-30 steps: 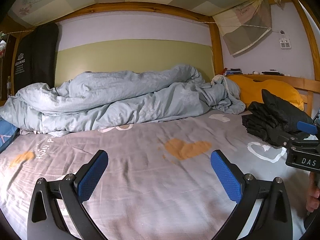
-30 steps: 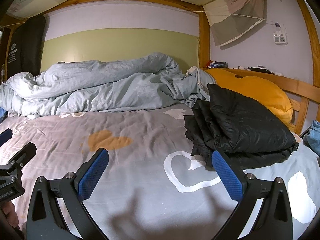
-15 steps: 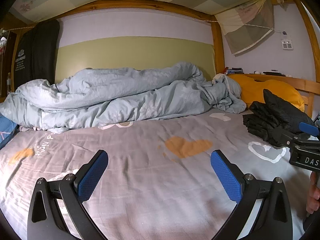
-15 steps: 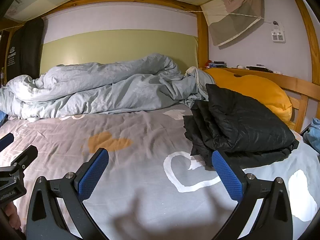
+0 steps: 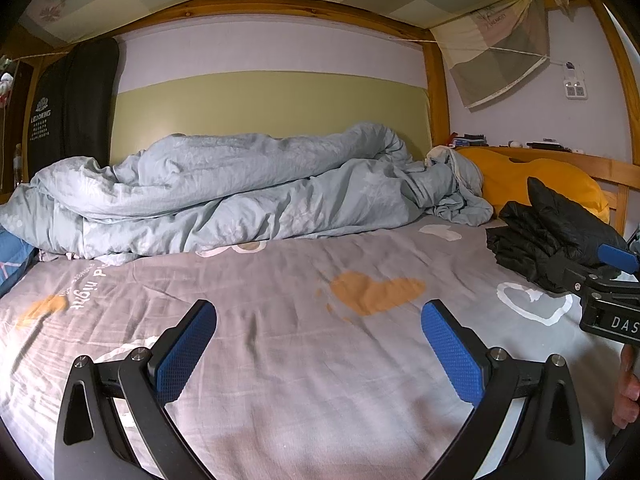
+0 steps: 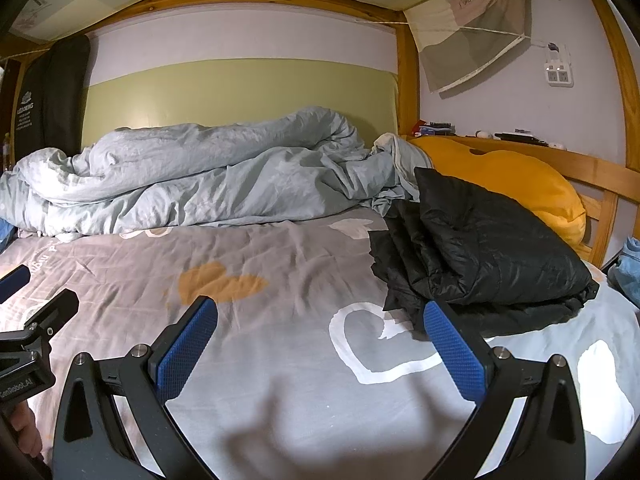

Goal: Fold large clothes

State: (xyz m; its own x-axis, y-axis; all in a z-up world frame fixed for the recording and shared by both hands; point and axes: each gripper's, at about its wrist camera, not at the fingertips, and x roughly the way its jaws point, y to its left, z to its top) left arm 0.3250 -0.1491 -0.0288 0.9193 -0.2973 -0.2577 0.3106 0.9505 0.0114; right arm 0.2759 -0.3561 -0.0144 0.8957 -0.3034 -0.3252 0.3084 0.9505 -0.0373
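Grey cotton bedsheet (image 6: 280, 364) printed with white and orange hearts, stretched across the whole bed. Wooden bunk frame (image 6: 408, 80) around it, green-and-white wall panel behind. Heaped along the far side — a pale blue-grey duvet (image 6: 200, 184), crumpled end to end. Propped against the rail at the right end, a mustard-yellow pillow (image 6: 520, 188). Just in front of that pillow and leaning on it, the black puffer jacket (image 6: 488, 248), folded into a thick stack on the sheet, close to the white heart outline (image 6: 360, 344); same jacket (image 5: 548, 232) at the right edge of the left camera's view. Hanging at far left, a dark garment with white lettering (image 5: 52, 120). On the right wall, a white power strip (image 6: 558, 74).

Nearer the lens, both tools low over bare sheet and gripping nothing. Right gripper (image 6: 320, 344): jaws spread wide, blue pads well apart, right pad just short of the jacket's near edge. Left gripper (image 5: 320, 344): jaws likewise spread wide over the orange heart (image 5: 376, 292).
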